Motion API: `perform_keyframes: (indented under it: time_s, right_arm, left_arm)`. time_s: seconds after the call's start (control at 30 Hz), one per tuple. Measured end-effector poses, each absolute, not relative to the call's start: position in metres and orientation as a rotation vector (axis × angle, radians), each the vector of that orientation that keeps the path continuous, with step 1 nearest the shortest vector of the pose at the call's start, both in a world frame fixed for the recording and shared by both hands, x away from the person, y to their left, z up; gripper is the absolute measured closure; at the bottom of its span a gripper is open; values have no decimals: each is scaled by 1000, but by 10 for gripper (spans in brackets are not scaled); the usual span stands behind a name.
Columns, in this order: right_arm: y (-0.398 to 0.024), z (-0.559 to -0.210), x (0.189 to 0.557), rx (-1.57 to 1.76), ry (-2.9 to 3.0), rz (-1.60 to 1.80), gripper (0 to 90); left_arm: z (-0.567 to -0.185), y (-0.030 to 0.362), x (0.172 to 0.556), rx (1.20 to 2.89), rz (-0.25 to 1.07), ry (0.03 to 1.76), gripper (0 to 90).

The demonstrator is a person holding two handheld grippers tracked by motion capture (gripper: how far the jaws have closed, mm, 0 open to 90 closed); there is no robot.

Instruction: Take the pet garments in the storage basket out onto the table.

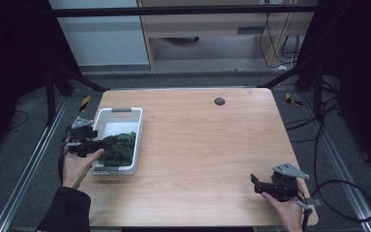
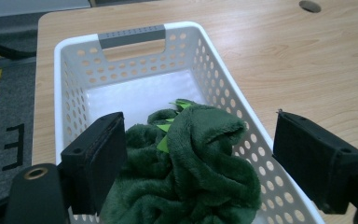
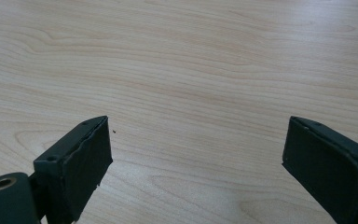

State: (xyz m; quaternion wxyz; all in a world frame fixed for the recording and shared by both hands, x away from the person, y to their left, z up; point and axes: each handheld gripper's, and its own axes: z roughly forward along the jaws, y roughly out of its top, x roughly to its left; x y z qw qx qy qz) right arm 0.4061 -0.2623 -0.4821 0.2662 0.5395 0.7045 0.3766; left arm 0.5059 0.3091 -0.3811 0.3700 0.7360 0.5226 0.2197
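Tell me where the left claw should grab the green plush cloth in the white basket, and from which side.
Grip the raised fold at the top of the green plush cloth, coming from above. It lies bunched in the near half of the white basket, whose perforated walls block a sideways approach. The left claw stands open with the hump between its jaws, so probably lower and close on that ridge.

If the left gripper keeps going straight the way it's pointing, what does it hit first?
Most likely the green plush cloth heaped in the white basket; the open left gripper points right at it, though depth is unclear.
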Motion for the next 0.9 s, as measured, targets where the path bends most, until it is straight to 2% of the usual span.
perform_keyframes:
  time_s: [0.13, 0.9]
  right_arm:
    - [-262, -482, 406, 1463, 1911, 1019, 79]
    - [-261, -483, 408, 1461, 1926, 1019, 61]
  left_arm:
    - [-385, 306, 513, 1923, 557, 1354, 128]
    - [-397, 301, 537, 2012, 519, 1392, 85]
